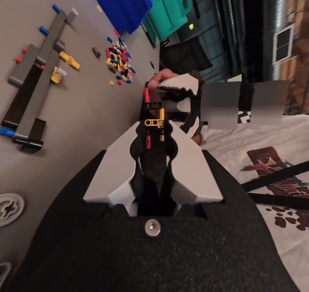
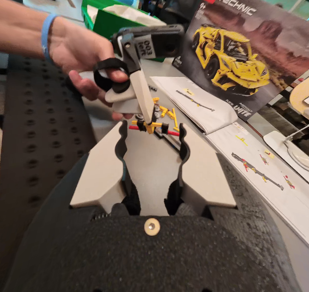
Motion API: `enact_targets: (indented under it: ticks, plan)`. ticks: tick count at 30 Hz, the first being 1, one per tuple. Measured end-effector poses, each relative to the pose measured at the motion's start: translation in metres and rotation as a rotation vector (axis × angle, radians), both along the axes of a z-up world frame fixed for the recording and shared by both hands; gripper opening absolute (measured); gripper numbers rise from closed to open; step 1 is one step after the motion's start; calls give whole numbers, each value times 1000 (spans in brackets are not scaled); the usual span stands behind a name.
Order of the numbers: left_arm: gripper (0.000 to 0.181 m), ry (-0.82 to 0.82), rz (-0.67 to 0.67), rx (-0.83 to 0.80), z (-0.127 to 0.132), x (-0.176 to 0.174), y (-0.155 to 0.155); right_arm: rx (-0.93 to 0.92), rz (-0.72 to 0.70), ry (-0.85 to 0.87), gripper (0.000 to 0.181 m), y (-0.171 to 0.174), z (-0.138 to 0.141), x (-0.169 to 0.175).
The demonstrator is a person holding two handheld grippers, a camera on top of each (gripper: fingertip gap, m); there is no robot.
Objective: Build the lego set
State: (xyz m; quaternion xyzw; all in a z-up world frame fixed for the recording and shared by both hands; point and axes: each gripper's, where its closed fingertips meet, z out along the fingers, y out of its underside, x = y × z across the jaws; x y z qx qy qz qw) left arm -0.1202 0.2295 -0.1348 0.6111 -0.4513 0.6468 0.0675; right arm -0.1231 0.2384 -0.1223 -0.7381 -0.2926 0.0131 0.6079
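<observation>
My left gripper is shut on a small lego assembly: a yellow L-shaped beam with black connectors, a red axle and a yellow axle. It holds the assembly in the air above the grey table. In the right wrist view the left gripper comes down from the upper left, held by a hand, with the assembly at its tip. My right gripper is open, its fingertips at either end of the red axle. It also shows in the left wrist view, open beyond the assembly.
A long grey and black beam build and a pile of loose pieces lie on the table, with a blue bin behind. The set's box, open instruction booklet and loose yellow pieces are at the right. My left and right fingertips are right by each other.
</observation>
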Motion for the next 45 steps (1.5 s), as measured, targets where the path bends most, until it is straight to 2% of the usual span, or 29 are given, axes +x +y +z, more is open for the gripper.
enact_targets:
  ticks: [2,4,9,14,35,39,42,45]
  plan:
    - [19,-29,14,-62,5,1,0,-16,15,36,59,2,0,-3]
    - [19,-41,22,-111,7,2,0,15,12,24,49,3,2,-4]
    - [20,-42,27,-124,7,0,1,29,7,21,44,6,1,-5]
    - [20,-35,27,-159,8,2,0,36,-5,-26,45,10,-2,-4]
    - [20,-67,49,-179,11,5,1,21,-7,-15,40,10,-2,-1]
    - [20,-143,47,-215,30,5,-1,166,17,11,40,7,20,-3]
    - [35,-182,35,-248,36,5,2,259,44,97,40,0,42,-3]
    - [35,-233,-41,-366,49,0,-3,301,52,120,40,-3,49,-2]
